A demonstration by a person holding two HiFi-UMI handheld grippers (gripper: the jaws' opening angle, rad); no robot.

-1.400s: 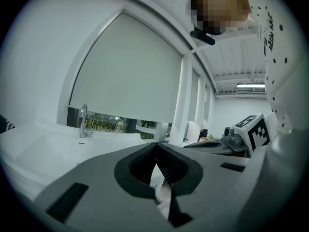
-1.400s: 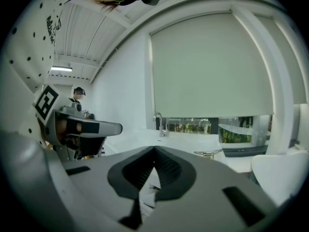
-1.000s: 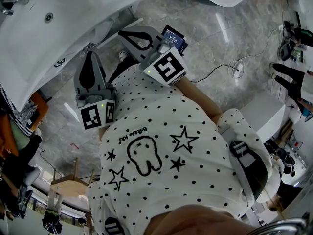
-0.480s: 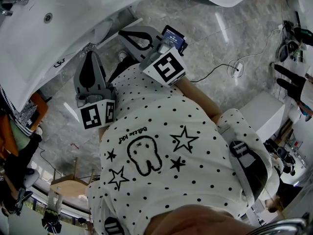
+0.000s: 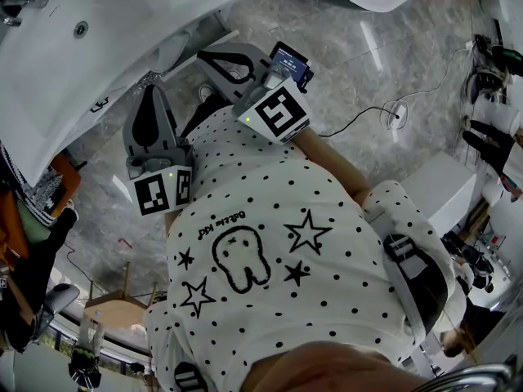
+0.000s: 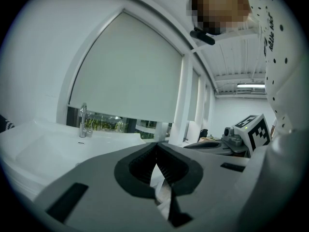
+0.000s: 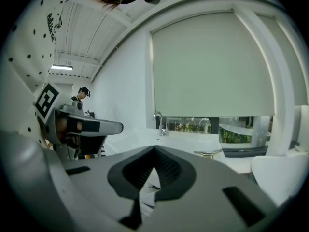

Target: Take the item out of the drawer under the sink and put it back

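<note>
Left gripper (image 6: 156, 146), right gripper (image 7: 154, 150) both pressed together, empty. Drawer out of view: drop below sink (image 5: 163, 6), spread your jaws before reaching it.

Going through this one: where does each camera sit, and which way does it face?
Head view: on the person's head, facing steeply down at the dotted shirt, left gripper, right gripper and sink.
Left gripper view: on the left gripper, along its closed jaws toward the faucet and blind; shirt at right.
Right gripper view: on the right gripper, along its closed jaws toward the faucet; shirt at upper left.
Shared: both gripper views show faucet, blind and the other gripper.
</note>
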